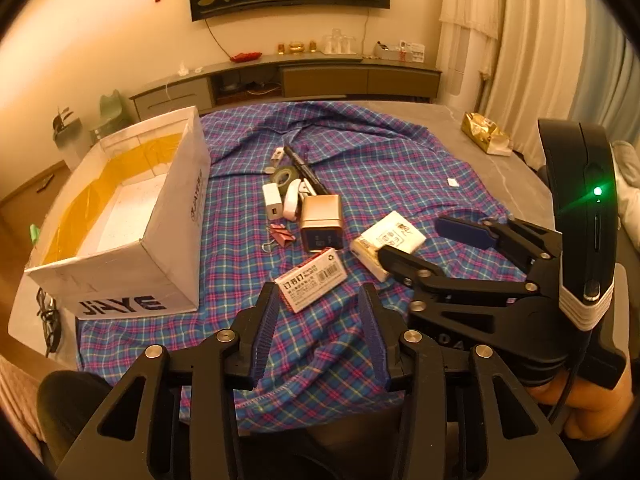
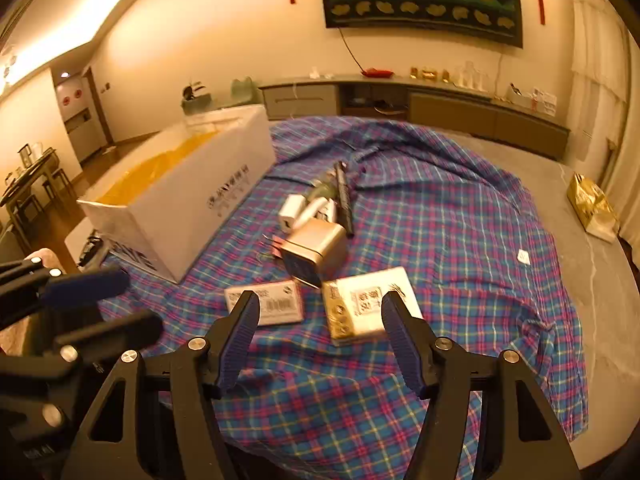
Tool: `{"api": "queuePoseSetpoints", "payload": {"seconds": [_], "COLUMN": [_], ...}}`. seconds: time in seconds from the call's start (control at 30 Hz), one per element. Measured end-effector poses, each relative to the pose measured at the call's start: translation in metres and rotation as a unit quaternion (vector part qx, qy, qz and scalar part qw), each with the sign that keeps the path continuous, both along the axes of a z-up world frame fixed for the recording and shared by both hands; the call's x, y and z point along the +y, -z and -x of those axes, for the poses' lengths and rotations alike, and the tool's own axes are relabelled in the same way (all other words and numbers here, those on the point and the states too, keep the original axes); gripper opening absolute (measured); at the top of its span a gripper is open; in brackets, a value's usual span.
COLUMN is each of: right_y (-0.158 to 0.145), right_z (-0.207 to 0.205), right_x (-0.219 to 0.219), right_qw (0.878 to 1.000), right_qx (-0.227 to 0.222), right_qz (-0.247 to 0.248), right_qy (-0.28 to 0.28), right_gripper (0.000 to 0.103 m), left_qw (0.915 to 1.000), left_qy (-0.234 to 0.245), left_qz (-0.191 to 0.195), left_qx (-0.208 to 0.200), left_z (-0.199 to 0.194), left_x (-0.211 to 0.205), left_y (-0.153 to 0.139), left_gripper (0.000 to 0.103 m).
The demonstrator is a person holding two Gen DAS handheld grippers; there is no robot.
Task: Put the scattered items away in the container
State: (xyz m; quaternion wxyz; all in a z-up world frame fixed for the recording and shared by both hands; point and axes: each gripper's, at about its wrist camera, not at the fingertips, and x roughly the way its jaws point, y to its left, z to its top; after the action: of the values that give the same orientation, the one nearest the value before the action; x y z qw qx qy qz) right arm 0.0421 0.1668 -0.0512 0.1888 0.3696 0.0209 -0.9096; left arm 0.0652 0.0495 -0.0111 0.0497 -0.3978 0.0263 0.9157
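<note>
Here, both claws apart and empty: left gripper (image 1: pixel 320 300) over light, stiff staple box (image 1: pixel 311 285), right gripper (image 2: pixel 320 312) nearing soft tissue pack (image 2: pixel 370 306), best pinched across short sides.

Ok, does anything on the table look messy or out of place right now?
Yes. The plaid cloth is rumpled into folds at its far side, and small items lie in a loose heap on it, a black pen across a tape roll. The white box beside them looks empty.
</note>
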Motion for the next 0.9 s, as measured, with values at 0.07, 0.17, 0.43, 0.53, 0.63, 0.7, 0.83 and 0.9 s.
{"api": "queuePoseSetpoints", "payload": {"seconds": [0.07, 0.17, 0.43, 0.53, 0.63, 0.7, 0.83, 0.9], "right_y": [0.003, 0.007, 0.004, 0.013, 0.01, 0.01, 0.019, 0.024], "right_z": [0.003, 0.005, -0.006, 0.001, 0.001, 0.0, 0.01, 0.018], "right_x": [0.001, 0.001, -0.008, -0.017, -0.025, -0.027, -0.015, 0.0], "right_qw": [1.0, 1.0, 0.999, 0.999, 0.998, 0.997, 0.999, 0.999], "right_qx": [-0.004, -0.005, 0.039, 0.029, 0.029, 0.031, 0.004, -0.013], "right_qz": [-0.005, -0.012, 0.003, 0.003, 0.011, 0.007, 0.013, 0.025], "right_qy": [-0.001, 0.0, -0.031, -0.043, -0.062, -0.065, -0.042, -0.022], "right_gripper": [0.065, 0.065, 0.074, 0.074, 0.074, 0.074, 0.074, 0.074], "left_qw": [1.0, 0.9999, 0.9955, 0.9938, 0.993, 0.9935, 0.9959, 0.9975], "left_qy": [0.0, -0.009, -0.08, -0.094, -0.1, -0.097, -0.077, -0.061], "left_qz": [0.001, 0.009, 0.045, 0.053, 0.058, 0.057, 0.047, 0.035], "left_qx": [0.002, -0.002, 0.025, 0.028, 0.025, 0.018, 0.001, -0.01], "left_z": [-0.001, 0.001, 0.004, 0.003, 0.006, 0.011, 0.02, 0.024], "left_x": [-0.004, -0.009, -0.037, -0.048, -0.051, -0.05, -0.041, -0.036], "left_y": [0.003, 0.01, 0.003, 0.005, 0.012, 0.019, 0.035, 0.042], "left_gripper": [0.046, 0.047, 0.047, 0.047, 0.047, 0.047, 0.047, 0.047]}}
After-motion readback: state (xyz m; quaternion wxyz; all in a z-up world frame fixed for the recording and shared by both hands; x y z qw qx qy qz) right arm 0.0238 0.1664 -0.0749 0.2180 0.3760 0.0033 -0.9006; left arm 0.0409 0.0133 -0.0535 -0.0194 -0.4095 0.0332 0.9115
